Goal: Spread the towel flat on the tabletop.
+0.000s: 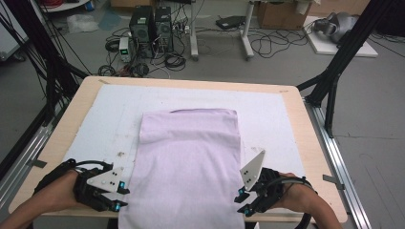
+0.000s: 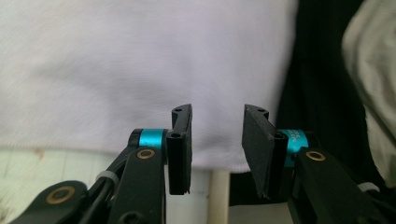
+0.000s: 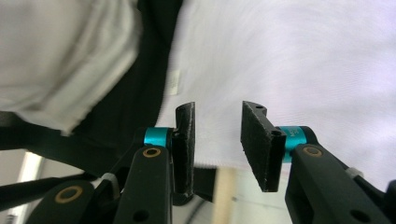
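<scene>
Two grippers, left (image 1: pixel 120 196) and right (image 1: pixel 241 200), gape unclenched beside soft, smooth lilac cloth (image 1: pixel 188 167); rectangular, folded.

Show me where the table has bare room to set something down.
Free: the white mat left of the folded pale lilac cloth, the strip right of it, and the band beyond its far edge. Crowded: the near edge, where both grippers flank the cloth.

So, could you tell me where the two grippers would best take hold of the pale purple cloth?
Probably at the near hem of the pale purple cloth, one corner each. It overhangs the table's near edge, so jaws can close from either side. The left gripper and right gripper stand open beside those corners.
</scene>
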{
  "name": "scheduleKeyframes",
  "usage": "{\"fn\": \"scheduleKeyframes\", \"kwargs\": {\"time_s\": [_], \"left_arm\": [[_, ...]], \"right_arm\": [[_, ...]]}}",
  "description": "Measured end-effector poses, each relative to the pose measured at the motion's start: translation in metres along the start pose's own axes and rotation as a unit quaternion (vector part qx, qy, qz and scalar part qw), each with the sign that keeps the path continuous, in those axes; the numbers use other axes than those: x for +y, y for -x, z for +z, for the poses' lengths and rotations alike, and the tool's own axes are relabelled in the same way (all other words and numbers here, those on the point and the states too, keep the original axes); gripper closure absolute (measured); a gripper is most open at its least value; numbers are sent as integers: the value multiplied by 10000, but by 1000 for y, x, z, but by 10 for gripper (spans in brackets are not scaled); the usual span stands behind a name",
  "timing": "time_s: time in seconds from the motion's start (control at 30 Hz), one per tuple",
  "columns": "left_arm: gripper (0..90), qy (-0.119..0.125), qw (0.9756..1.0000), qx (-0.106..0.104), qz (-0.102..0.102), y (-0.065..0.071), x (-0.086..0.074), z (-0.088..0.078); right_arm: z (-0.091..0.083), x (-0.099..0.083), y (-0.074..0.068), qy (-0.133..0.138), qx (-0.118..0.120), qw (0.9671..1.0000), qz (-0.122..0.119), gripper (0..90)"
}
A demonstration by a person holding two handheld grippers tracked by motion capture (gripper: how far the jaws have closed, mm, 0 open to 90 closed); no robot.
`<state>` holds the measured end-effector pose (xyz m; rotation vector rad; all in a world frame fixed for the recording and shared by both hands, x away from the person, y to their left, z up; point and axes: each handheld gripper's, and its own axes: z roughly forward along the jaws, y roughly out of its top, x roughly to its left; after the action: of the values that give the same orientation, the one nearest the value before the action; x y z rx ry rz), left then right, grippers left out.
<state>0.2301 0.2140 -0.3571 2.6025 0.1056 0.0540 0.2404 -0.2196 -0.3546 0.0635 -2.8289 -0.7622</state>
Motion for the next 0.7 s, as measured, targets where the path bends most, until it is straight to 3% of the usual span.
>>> {"fn": "scheduleKeyframes", "kwargs": {"time_s": [0.1,0.17,0.33,0.53,0.63,0.7], "left_arm": [[574,-95,9996,211,-166,-10,0,7],[569,-287,9989,317,-204,-17,2,16],[580,-804,9955,418,-266,-37,6,39],[646,-1228,9917,257,-278,-52,3,58],[665,-1238,9918,167,-280,-55,3,61],[690,-1258,9915,159,-294,-56,3,61]], "right_arm": [[8,4,7,-241,-418,9987,138,626],[17,7,14,-513,-716,9956,333,626],[42,18,32,-1267,-1062,9856,353,627],[61,27,44,-2058,-1085,9723,219,664],[67,29,45,-2288,-1017,9681,99,704],[66,28,48,-2279,-977,9686,165,770]]}}
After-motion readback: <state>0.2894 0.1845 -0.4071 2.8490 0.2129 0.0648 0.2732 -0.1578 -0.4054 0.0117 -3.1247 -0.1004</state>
